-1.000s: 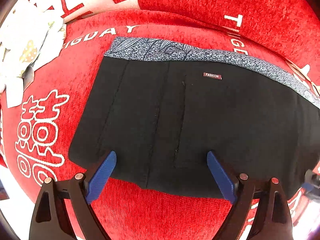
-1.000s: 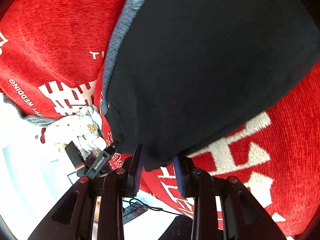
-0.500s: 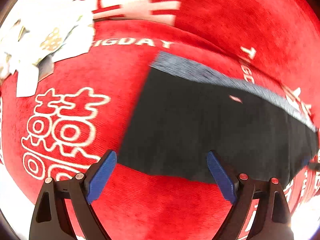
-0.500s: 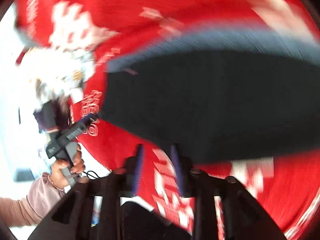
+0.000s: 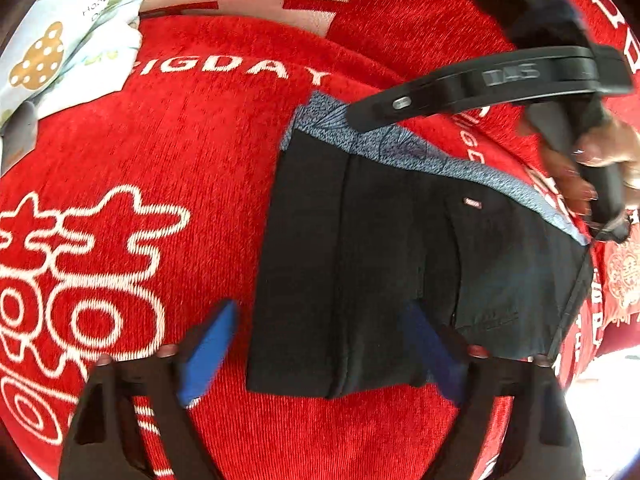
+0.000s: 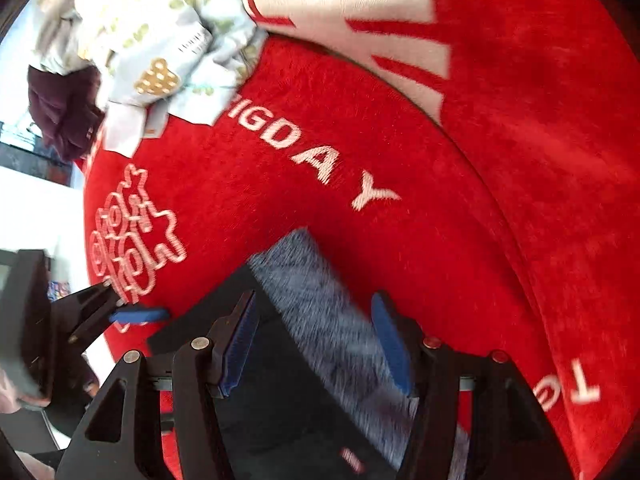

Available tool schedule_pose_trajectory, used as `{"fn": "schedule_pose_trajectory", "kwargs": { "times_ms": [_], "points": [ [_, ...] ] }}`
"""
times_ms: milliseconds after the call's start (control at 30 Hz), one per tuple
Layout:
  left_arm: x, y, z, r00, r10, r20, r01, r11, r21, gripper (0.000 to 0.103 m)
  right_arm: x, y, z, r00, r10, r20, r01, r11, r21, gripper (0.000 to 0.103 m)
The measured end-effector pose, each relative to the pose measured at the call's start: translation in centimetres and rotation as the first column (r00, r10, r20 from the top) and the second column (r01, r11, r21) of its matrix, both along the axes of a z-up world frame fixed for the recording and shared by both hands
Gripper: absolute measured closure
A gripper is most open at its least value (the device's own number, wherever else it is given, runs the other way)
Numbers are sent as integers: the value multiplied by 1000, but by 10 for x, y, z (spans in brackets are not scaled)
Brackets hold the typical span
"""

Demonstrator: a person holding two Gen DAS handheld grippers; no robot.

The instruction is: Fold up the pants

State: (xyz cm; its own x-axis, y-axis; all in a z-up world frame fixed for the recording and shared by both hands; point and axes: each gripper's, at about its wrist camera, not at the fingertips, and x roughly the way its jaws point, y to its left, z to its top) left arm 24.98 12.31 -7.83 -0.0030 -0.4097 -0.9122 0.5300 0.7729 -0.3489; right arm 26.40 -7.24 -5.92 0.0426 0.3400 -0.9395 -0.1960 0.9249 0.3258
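Note:
Black pants (image 5: 400, 248) with a grey patterned waistband (image 5: 400, 148) lie folded on the red blanket (image 5: 180, 168). My left gripper (image 5: 320, 354) hangs over their near left corner. Its jaws are closing: the left pad (image 5: 208, 354) is over the blanket beside the cloth, the right pad over the black fabric, neither pressing. My right gripper (image 6: 316, 344) hovers above the waistband's end (image 6: 320, 320). Its jaws are opening, with the grey band below the gap and nothing gripped. In the left wrist view a hand (image 5: 576, 168) holds the right tool above the waistband.
A pale patterned cloth (image 5: 60, 52) lies crumpled at the blanket's far left, also the pale cloth (image 6: 160, 60) beside a dark maroon garment (image 6: 60, 112). White lettering (image 6: 320, 160) runs across the blanket. Its edge drops to a bright floor (image 5: 608, 400) at the near right.
The right gripper let go of the black cloth, rolled and swung across to the waistband end. The pants now lie folded narrower. The left gripper shifted left and its jaws narrowed.

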Motion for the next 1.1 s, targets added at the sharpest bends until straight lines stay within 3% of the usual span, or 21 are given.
{"fn": "schedule_pose_trajectory", "kwargs": {
  "times_ms": [67, 200, 300, 367, 433, 500, 600, 733, 833, 900, 933, 967, 1033, 1100],
  "points": [
    [3, 2, 0, 1000, 5, -13, -5, 1000, -17, 22, 5, 2, -12, 997, 9, -72, -9, 1000, 2, 97],
    [-4, 15, 9, 1000, 15, -20, -15, 1000, -27, 22, -1, 8, 4, 996, 44, -72, -38, 996, 84, 97],
    [-14, 26, 13, 999, 39, 5, -39, 999, -1, 22, 3, 19, 3, 995, 73, -72, -69, 996, 51, 97],
    [-16, 35, 14, 997, 70, 22, -71, 997, 40, 21, 11, 17, -16, 997, 21, -75, -23, 999, -33, 95],
    [-15, 40, 22, 994, 104, 41, -106, 993, 48, 22, 14, 9, -35, 991, -81, -102, 78, 996, -30, 89],
    [-14, 40, 38, 991, 117, 69, -119, 992, 31, 21, 10, -1, -31, 982, -173, -82, 172, 985, -15, 74],
    [-11, 21, 55, 990, 107, 93, -108, 994, 9, 21, -15, -20, -1, 968, -250, -22, 251, 968, 9, 71],
    [-4, -31, 54, 990, 94, 105, -97, 995, 25, 21, -90, -71, 36, 904, -428, -10, 428, 902, 52, 71],
    [0, -63, 30, 988, 112, 108, -122, 989, 90, 21, -134, -100, 28, 868, -495, -38, 495, 869, 12, 71],
    [5, -76, 7, 982, 160, 101, -175, 971, 164, 20, -154, -126, 9, 822, -565, -73, 564, 825, -36, 76],
    [5, -74, 9, 974, 195, 118, -211, 965, 153, 20, -166, -146, 0, 768, -636, -76, 638, 770, 7, 92],
    [5, -75, 9, 971, 202, 127, -221, 962, 158, 20, -174, -162, -4, 725, -685, -75, 689, 722, 62, 97],
    [3, -77, 13, 973, 182, 142, -207, 959, 194, 20, -185, -179, -7, 649, -760, -37, 761, 647, 49, 97],
    [1, -78, 18, 974, 161, 158, -194, 955, 226, 20, -195, -196, -7, 609, -793, 16, 793, 608, -44, 96]
  ]
}}
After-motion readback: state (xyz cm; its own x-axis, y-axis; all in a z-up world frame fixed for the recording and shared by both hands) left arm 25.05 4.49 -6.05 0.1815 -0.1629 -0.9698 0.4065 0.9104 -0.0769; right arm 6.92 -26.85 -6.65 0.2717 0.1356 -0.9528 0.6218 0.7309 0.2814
